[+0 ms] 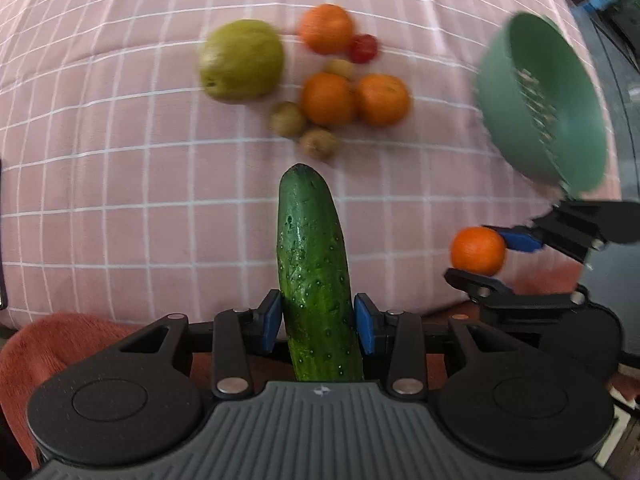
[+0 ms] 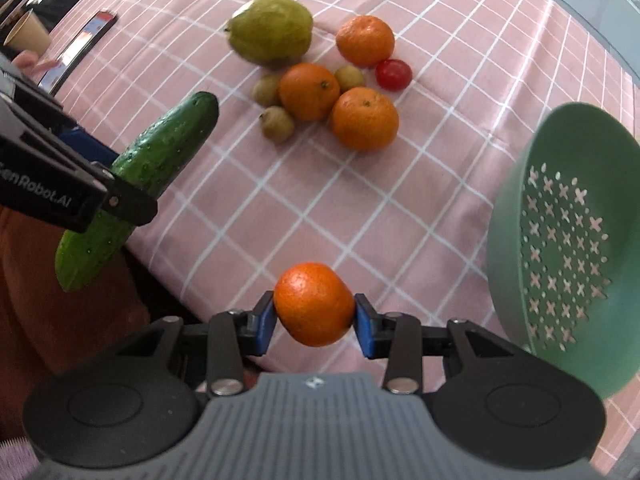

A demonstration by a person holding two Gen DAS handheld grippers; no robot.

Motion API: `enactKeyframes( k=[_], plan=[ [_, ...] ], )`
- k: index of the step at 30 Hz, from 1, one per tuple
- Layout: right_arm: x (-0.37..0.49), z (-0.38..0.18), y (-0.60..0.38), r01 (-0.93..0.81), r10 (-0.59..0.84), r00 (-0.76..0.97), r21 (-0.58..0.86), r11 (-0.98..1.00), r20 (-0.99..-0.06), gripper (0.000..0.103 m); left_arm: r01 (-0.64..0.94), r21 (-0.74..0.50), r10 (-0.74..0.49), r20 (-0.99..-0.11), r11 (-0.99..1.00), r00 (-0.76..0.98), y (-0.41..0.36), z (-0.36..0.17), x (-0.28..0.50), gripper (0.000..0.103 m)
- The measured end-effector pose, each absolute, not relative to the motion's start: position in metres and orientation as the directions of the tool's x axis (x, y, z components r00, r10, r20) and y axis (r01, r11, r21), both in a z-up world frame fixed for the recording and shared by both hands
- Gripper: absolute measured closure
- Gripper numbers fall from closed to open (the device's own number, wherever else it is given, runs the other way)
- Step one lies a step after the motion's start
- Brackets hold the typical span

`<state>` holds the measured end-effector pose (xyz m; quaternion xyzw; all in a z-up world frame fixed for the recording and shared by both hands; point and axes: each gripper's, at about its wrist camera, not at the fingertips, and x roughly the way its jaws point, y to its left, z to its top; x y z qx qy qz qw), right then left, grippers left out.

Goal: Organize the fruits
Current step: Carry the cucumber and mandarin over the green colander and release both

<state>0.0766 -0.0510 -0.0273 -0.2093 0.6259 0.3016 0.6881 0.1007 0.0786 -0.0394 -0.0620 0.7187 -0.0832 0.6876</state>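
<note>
Left wrist cam: my left gripper clamps cucumber mid-body, lifted off pink cloth. Right gripper pinches tangerine – also airborne. Other fruit pile sits on cloth, green colander to the right.

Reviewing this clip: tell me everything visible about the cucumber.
The cucumber is dark green with a bumpy, glossy skin and paler streaks, whole and slightly curved, with rounded ends. The left gripper is shut on it, blue pads pressing either side around its middle, so it hangs clear of the pink checked tablecloth. In the right wrist view it slants, one end toward the fruit pile, the other past the table's near edge. Nothing else touches it.
</note>
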Motion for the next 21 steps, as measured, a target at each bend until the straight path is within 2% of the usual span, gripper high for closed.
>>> enactKeyframes(
  k=[12,21],
  plan=[
    [0.055,0.005,-0.077,-0.729,0.154,0.012,0.097,0.678,-0.988,0.066,0.216,-0.270,-0.270,-0.962,0.938,-0.028,0.017,0.007,0.085,0.060],
    [0.072,0.062,-0.109,-0.762,0.106,0.092,-0.002,0.648,-0.990,0.066,0.392,-0.264,-0.296,-0.955,0.881,0.024,-0.038,0.057,0.114,0.060]
  ],
)
